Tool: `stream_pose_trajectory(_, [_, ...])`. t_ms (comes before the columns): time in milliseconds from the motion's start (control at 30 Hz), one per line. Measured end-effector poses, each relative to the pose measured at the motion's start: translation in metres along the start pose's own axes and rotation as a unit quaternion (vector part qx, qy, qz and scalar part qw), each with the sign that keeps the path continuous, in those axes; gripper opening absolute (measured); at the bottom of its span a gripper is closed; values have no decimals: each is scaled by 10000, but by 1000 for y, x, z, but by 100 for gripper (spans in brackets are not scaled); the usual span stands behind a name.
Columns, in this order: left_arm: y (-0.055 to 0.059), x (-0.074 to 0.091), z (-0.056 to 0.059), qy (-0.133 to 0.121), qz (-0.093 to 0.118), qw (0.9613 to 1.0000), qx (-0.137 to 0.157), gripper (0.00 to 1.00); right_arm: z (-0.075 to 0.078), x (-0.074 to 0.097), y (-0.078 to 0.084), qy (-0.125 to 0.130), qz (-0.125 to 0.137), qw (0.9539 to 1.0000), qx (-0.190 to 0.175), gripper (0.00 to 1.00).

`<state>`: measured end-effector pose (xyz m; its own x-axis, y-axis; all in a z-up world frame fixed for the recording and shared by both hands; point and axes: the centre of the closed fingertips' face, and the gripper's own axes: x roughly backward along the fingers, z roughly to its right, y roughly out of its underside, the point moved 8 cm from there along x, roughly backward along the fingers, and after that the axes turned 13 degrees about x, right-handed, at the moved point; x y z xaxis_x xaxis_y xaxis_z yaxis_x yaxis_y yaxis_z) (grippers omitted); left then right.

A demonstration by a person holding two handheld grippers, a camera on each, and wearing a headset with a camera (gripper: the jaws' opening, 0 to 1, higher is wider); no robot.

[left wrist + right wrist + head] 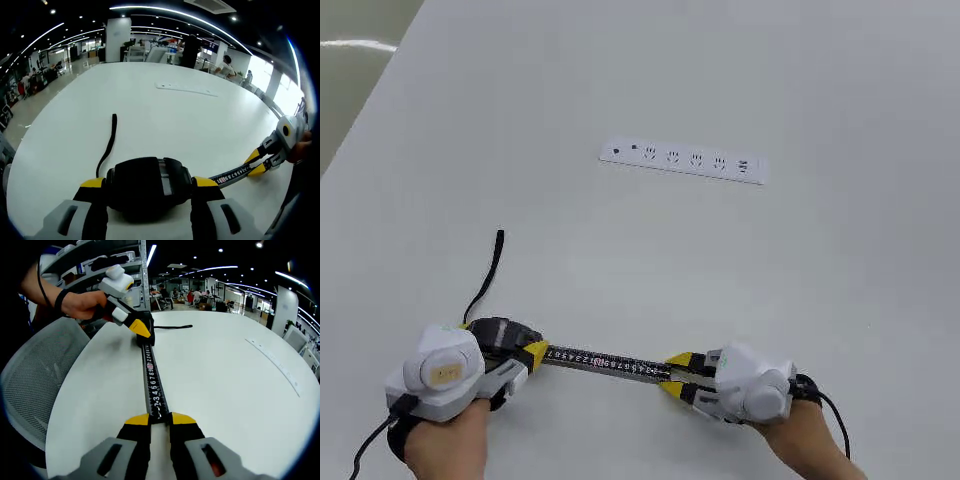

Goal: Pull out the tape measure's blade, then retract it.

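The left claw is clamping the tape measure on the white table, and the right claw is pinching the end of the blade. In the left gripper view, the tape measure is sitting between the jaws. In the right gripper view, the blade is lying stretched out flat on the table.

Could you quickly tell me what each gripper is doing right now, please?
Left gripper: shut on the tape measure case.
Right gripper: shut on the blade.
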<state>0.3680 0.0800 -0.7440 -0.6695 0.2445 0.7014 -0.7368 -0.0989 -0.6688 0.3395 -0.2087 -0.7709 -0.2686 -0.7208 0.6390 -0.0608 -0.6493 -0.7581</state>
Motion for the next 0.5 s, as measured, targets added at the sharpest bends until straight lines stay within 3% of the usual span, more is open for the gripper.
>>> stream_pose_trajectory(500, [-1,2,-3,80,-11,9999,114,63,4,-10,-5,-6,28,10000,-68,12])
